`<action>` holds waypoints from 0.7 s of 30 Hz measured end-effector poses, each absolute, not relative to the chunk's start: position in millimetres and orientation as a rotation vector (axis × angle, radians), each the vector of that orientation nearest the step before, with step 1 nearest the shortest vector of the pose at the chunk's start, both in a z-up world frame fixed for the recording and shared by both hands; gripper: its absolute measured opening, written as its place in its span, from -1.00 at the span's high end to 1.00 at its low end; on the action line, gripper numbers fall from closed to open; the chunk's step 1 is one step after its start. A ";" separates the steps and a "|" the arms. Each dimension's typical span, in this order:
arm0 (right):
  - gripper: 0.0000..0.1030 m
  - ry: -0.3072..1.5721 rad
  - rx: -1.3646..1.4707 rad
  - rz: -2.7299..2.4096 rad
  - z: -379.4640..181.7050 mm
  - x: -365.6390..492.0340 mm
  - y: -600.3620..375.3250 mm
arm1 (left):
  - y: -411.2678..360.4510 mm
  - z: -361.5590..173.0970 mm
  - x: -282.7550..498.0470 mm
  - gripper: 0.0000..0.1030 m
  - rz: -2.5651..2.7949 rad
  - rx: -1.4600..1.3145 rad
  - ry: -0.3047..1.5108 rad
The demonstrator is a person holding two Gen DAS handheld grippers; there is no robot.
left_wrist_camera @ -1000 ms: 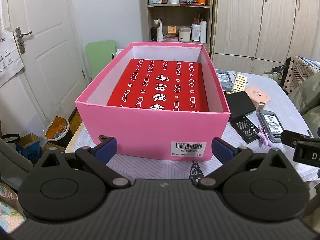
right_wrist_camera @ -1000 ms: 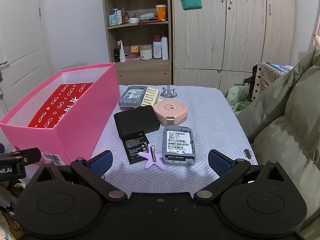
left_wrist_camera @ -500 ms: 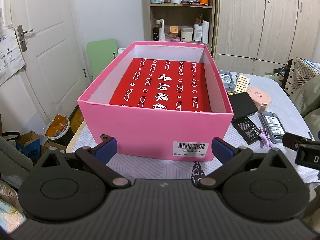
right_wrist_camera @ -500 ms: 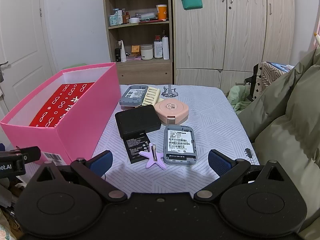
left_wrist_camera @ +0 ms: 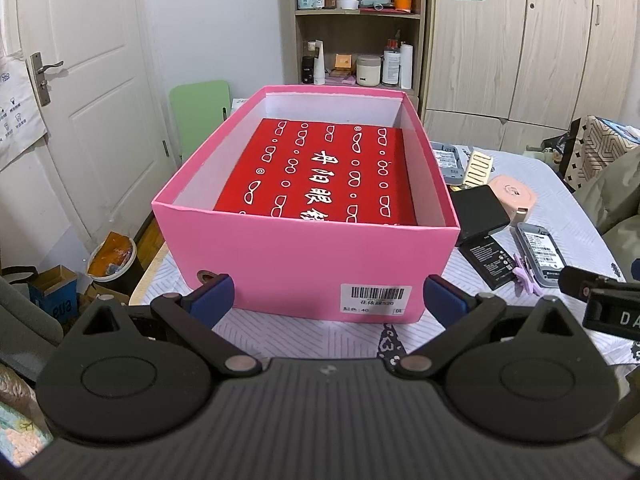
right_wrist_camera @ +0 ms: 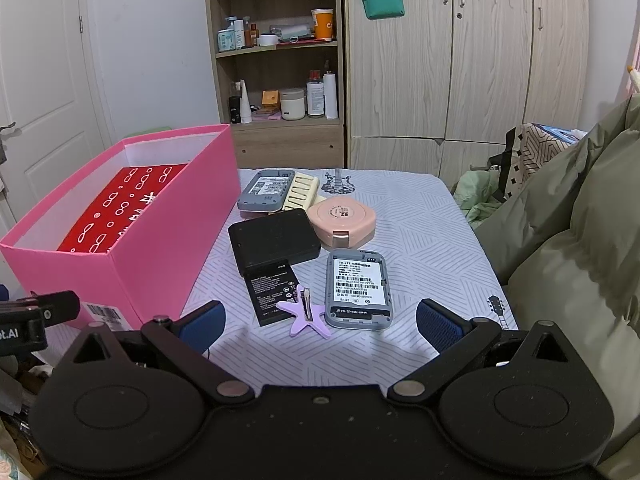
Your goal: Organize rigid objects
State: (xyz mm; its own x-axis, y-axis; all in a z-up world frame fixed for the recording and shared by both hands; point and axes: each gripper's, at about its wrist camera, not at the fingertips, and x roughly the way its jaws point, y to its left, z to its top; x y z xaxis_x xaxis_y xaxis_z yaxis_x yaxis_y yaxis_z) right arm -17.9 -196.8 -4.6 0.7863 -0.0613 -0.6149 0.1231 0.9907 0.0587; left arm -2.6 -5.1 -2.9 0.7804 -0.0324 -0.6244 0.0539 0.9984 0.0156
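A pink box (left_wrist_camera: 304, 264) with a red printed sheet (left_wrist_camera: 320, 176) on its floor stands on the table's left; it also shows in the right wrist view (right_wrist_camera: 160, 232). Right of it lie a black case (right_wrist_camera: 274, 240), a black battery (right_wrist_camera: 272, 294), a purple star clip (right_wrist_camera: 306, 316), a grey device (right_wrist_camera: 356, 288), a pink round case (right_wrist_camera: 342, 220), a second grey device (right_wrist_camera: 266, 190) and a cream comb-like piece (right_wrist_camera: 302, 192). My left gripper (left_wrist_camera: 326, 300) is open and empty before the box. My right gripper (right_wrist_camera: 318, 320) is open and empty, near the star clip.
The table has a pale patterned cloth (right_wrist_camera: 420, 240). A green cushion or bedding (right_wrist_camera: 580, 260) rises at the right. A shelf unit (right_wrist_camera: 280, 60) and wardrobe (right_wrist_camera: 460, 60) stand behind. A door (left_wrist_camera: 80, 100) and floor clutter (left_wrist_camera: 108, 256) are at the left.
Both grippers have drifted slightly; the views shift a little. Nothing on the table has moved and both stay open.
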 end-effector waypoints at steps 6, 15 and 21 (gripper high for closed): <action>-0.99 0.651 0.105 -0.094 -4.7 -19.4 -198.2 | -4.3 -1.0 -4.3 -0.96 -0.079 0.020 0.671; -1.00 0.406 0.078 0.027 8.7 -36.7 -210.8 | -4.0 27.6 -0.8 -0.95 -0.189 0.061 0.653; -1.00 0.424 0.084 0.054 15.9 -11.0 -233.3 | 15.8 53.5 28.3 -0.96 -0.315 0.122 0.681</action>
